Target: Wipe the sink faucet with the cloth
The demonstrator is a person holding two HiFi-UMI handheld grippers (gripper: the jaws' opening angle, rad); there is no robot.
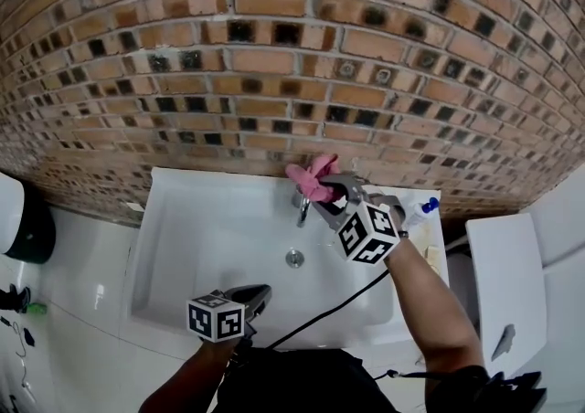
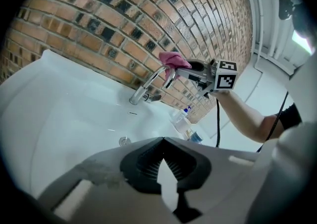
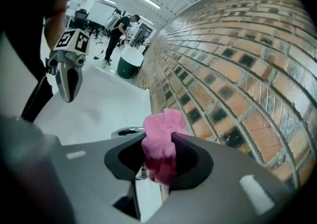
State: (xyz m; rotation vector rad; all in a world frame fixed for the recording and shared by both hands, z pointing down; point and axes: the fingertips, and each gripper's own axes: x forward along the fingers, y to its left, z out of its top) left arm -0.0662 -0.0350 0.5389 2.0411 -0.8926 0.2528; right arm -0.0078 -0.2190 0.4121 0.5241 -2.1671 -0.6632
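A white sink [image 1: 210, 238] stands against a brick wall, with a chrome faucet [image 1: 303, 207] at its back edge. My right gripper [image 1: 331, 190] is shut on a bunched pink cloth [image 1: 312, 178] and holds it against the top of the faucet's spout. In the right gripper view the cloth [image 3: 161, 136] fills the jaws, and the faucet [image 3: 125, 132] shows just behind it. The left gripper view shows the faucet [image 2: 144, 88] with the cloth [image 2: 173, 59] over its arch. My left gripper [image 1: 261, 295] hovers over the sink's front edge, shut and holding nothing.
A spray bottle with a blue cap [image 1: 422, 211] stands on the sink's right rim. The drain [image 1: 294, 259] lies mid-basin. The brick wall [image 1: 274, 64] rises directly behind the faucet. A white unit [image 1: 507, 265] stands to the right, a black object [image 1: 29, 230] to the left.
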